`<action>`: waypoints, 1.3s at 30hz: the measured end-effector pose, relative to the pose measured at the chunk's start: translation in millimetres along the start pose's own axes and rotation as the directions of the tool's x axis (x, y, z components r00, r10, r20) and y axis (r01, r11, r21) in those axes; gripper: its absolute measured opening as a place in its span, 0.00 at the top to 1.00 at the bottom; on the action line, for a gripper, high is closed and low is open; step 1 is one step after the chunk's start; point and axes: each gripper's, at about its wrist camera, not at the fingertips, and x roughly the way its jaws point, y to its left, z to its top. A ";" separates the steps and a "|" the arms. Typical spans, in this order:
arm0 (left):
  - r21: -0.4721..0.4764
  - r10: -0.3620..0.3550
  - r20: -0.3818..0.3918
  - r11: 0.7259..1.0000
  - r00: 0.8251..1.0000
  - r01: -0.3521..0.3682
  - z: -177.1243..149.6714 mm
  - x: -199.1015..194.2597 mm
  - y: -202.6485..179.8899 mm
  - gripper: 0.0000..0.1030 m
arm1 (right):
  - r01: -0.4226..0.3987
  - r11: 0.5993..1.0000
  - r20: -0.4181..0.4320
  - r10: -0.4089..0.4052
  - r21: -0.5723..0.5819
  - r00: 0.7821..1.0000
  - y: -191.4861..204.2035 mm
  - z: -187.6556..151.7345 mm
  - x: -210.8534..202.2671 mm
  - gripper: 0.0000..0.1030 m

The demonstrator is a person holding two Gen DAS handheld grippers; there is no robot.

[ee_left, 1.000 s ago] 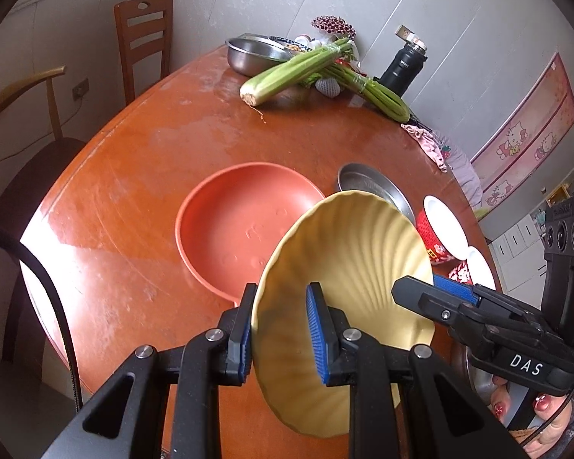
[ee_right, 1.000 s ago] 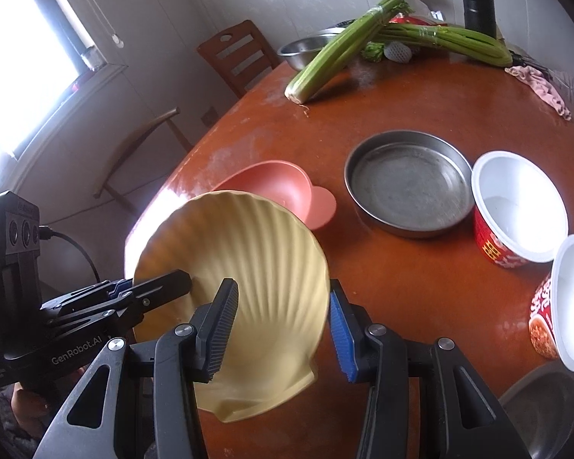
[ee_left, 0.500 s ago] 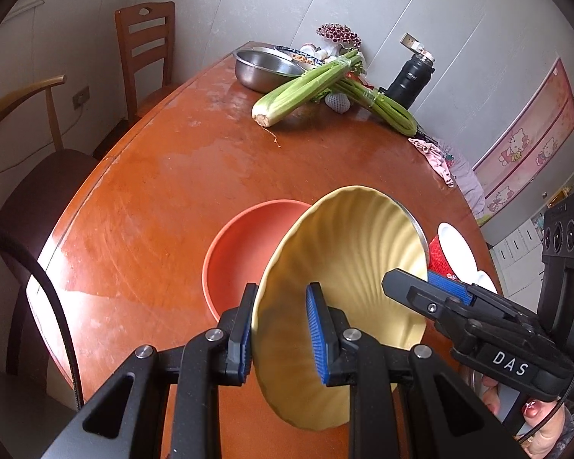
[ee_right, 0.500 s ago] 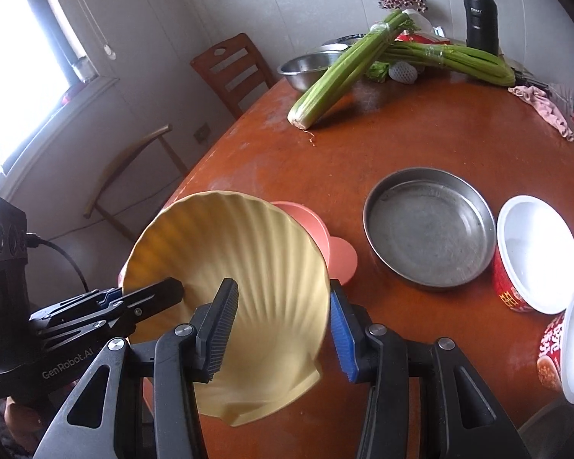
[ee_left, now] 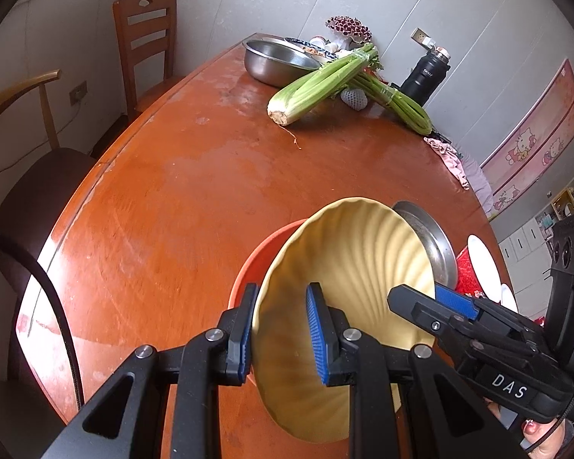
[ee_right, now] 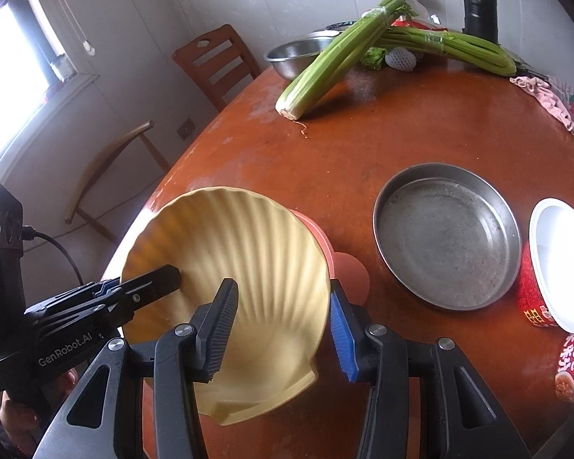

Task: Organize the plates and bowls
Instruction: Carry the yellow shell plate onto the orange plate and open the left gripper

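Together, the left gripper (ee_left: 280,334) and the right gripper (ee_right: 283,329) each pinched an opposite rim of the yellow shell-shaped plate (ee_left: 348,267), jaws nearly closed on it, holding it tilted directly above the orange bowl (ee_left: 256,267) on the round table (ee_left: 172,191). Just beside the orange bowl lay the steel pan (ee_right: 445,237); the celery (ee_right: 325,65) rested well beyond it.

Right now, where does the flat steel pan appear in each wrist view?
Left wrist: the steel pan is right of centre, mostly hidden behind the yellow shell-shaped plate.
Right wrist: the pan lies in full view, right of centre.
Shared landmark: the celery bunch, far side of the table.
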 end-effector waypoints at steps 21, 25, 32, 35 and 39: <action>0.028 0.045 -0.015 0.999 0.999 -0.045 4.6 26.5 -0.5 0.75 | 0.031 0.999 -0.010 -0.031 0.015 0.999 -7.6 3.3 19.5 0.53; 0.029 0.050 -0.012 0.998 0.999 -0.049 4.9 25.4 -0.4 0.75 | 0.044 0.999 -0.006 -0.044 0.003 0.999 -5.6 2.9 20.3 0.52; 0.046 0.059 -0.001 0.997 0.998 -0.059 2.5 19.2 -5.0 0.75 | 0.052 0.999 -0.007 -0.052 -0.002 0.999 -5.7 3.0 22.4 0.53; 0.050 0.061 -0.001 0.997 0.998 -0.060 2.2 18.1 -5.3 0.75 | 0.051 0.999 -0.007 -0.051 0.000 0.999 -5.8 3.9 22.8 0.53; 0.053 0.075 0.005 0.996 0.997 -0.075 0.2 16.2 -4.5 0.75 | 0.051 0.999 -0.005 -0.051 0.000 0.999 -6.0 4.0 22.2 0.53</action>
